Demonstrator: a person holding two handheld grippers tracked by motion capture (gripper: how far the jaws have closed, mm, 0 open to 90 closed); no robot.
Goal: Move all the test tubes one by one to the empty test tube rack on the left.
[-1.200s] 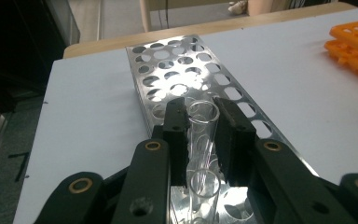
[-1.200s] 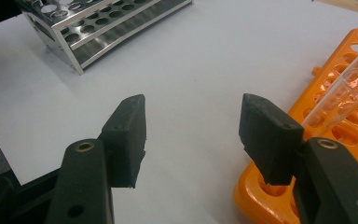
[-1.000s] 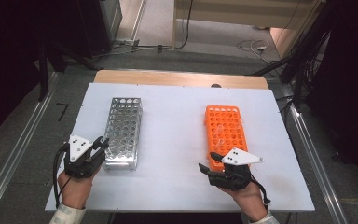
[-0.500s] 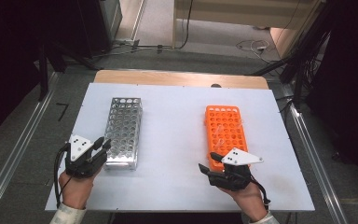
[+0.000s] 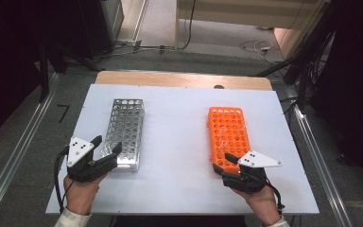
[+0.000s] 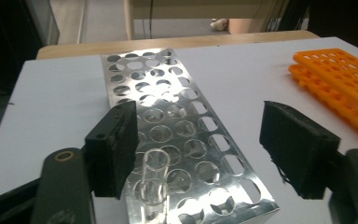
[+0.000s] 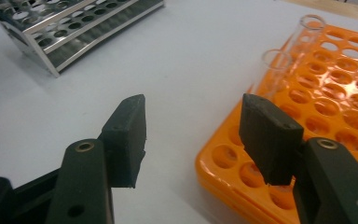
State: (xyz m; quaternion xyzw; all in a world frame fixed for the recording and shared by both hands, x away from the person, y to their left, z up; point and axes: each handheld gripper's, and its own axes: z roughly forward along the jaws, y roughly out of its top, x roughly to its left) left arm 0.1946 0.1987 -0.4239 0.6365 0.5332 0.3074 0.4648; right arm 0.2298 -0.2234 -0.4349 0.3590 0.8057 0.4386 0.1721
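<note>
A silver metal rack (image 5: 124, 128) lies on the left of the white table, an orange rack (image 5: 229, 135) on the right. My left gripper (image 5: 108, 143) is at the silver rack's near corner. In the left gripper view its jaws (image 6: 205, 144) have just been opening and stand wide apart. A clear tube (image 6: 153, 183) stands in a near hole of the silver rack (image 6: 177, 116), between the jaws and close beside the left pad (image 6: 121, 149). My right gripper (image 7: 193, 107) is open over the near left edge of the orange rack (image 7: 326, 93), with nothing between its pads. Two clear tubes (image 7: 272, 70) stand in that rack.
The white table top (image 5: 179, 142) lies between the two racks. A wooden strip (image 5: 179, 79) runs along its far edge. Beyond it are cables on the floor (image 5: 255, 46). Metal rails (image 5: 14, 156) flank the table on both sides.
The left gripper's jaws have spread apart, leaving the tube standing in the silver rack. Both hands stay where they were, and the right gripper looks the same.
</note>
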